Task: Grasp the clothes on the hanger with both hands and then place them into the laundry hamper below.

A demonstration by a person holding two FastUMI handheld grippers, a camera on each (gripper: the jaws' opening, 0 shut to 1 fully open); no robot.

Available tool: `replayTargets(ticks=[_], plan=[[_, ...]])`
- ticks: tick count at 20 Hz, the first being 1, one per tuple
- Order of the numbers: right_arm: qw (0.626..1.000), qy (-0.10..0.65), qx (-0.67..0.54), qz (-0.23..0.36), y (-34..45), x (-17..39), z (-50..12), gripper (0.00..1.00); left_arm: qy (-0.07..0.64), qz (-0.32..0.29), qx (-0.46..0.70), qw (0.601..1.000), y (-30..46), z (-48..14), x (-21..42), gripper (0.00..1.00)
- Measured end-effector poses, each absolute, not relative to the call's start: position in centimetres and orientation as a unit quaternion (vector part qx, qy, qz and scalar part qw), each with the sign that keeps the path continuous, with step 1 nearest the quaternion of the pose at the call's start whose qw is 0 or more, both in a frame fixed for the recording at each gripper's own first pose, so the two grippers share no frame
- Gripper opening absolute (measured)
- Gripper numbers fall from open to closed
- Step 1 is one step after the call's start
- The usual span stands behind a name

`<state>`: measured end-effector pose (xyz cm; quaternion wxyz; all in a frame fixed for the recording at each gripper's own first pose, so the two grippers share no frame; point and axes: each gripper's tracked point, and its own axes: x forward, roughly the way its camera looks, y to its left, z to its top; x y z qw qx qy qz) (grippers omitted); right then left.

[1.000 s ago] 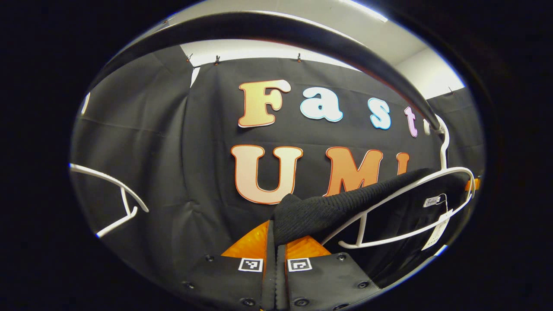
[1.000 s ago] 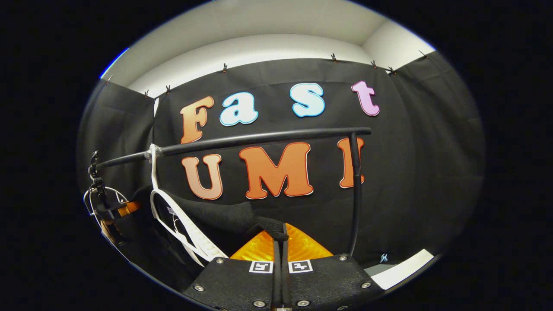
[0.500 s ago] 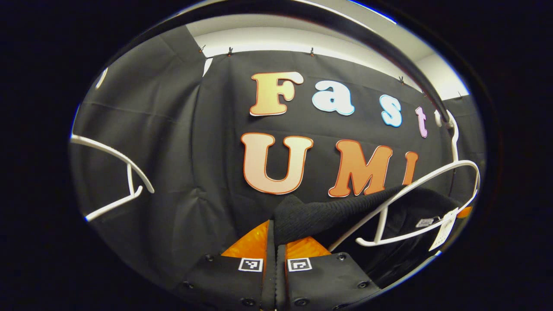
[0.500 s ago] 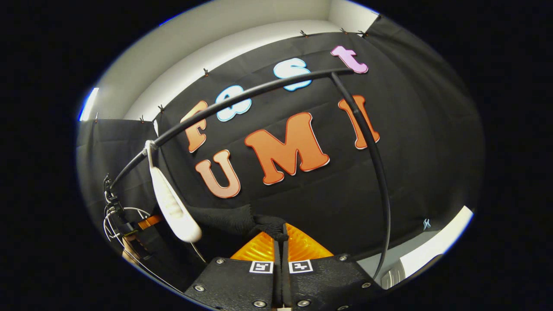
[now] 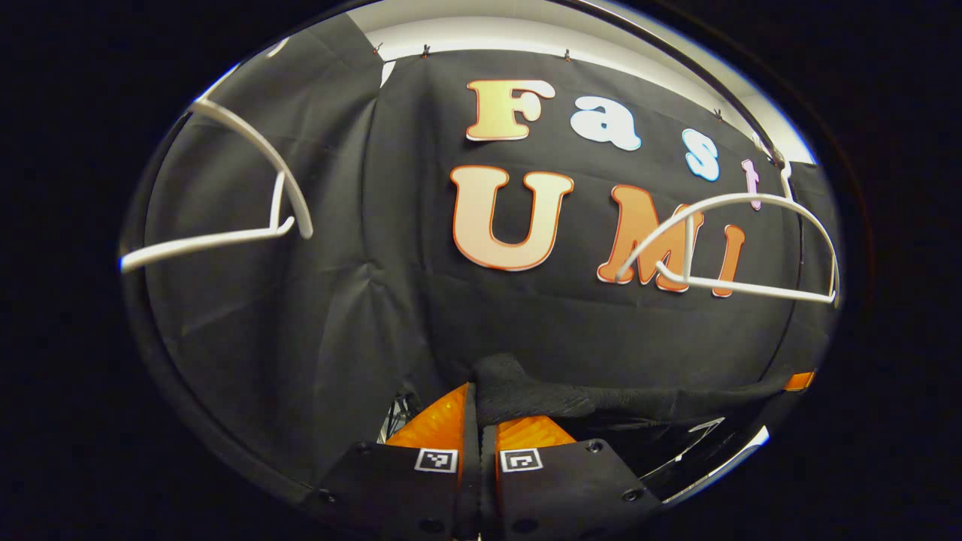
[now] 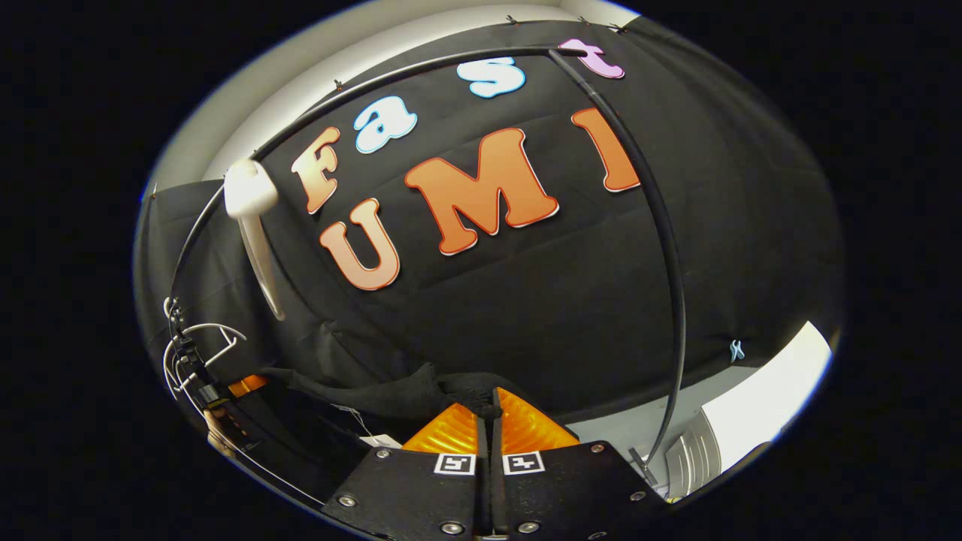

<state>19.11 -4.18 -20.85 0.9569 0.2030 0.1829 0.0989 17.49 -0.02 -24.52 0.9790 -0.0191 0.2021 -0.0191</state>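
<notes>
Left gripper (image 5: 478, 421): I see its fingers closed tight on one end of the black knit garment (image 5: 601, 398); cloth bunches right at the tips, no gap between them; from there the garment runs off to the right of the left gripper view as a taut, near-horizontal band, sagging slightly, towards the other gripper (image 5: 798, 380) at the far right edge.

Right gripper (image 6: 489, 421): fingers likewise pinched together on the opposite end of the same garment (image 6: 361, 391); here the cloth stretches leftwards and slightly up to the other gripper (image 6: 242, 386), low at the left of the right gripper view; the rest of the fabric hangs down below that line.

So the garment's long axis lies roughly level between the two grippers, one end in each; it sits below the white hanger (image 5: 740, 244) and is clear of it; that hanger hangs bare from the black rail (image 6: 421, 71), seen edge-on in the right gripper view (image 6: 252, 225).

A second white hanger (image 5: 240, 195) hangs at upper left in the left gripper view; wire hangers (image 6: 197, 346) are bunched by the rail's left end in the right gripper view; the rail's upright post (image 6: 669, 255) drops down at right; something pale and ribbed sits at its foot, can't tell what.
</notes>
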Motion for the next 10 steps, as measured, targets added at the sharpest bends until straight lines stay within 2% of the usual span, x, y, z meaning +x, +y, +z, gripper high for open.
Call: replayTargets(ticks=[10], plan=[[0.936,0.281,0.190,0.097,1.8,18.1,-31.1,0.00,0.312,-0.043,-0.047,0.948,-1.4,-35.0,12.7,0.07]])
